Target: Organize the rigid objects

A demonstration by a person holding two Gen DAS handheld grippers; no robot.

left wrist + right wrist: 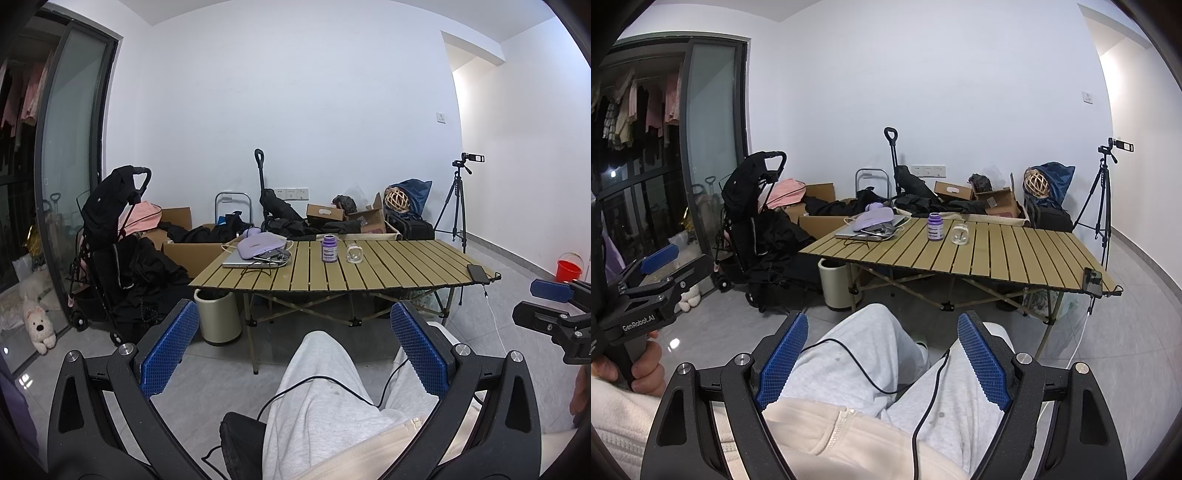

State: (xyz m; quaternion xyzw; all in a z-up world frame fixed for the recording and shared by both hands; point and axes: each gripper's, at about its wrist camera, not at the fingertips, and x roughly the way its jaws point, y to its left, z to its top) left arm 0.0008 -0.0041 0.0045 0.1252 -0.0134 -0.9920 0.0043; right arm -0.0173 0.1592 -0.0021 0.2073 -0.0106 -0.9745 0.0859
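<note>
I've got both grippers spread wide and empty over my lap: left gripper, right gripper. Purple bottle and clear jar stand at frame centre on the slatted table. Jar looks like glass, probably slippery; I'd grip mid-body.

The table has a matt top of tan slats, like wood or painted metal. On it, a purple bottle looks like smooth glossy plastic, and the small jar beside it is clear as glass. The laptop is brushed silver metal. Both the left gripper and right gripper carry rough, blue, grid-textured pads on matt black plastic arms. Floor tiles shine glossy grey
</note>
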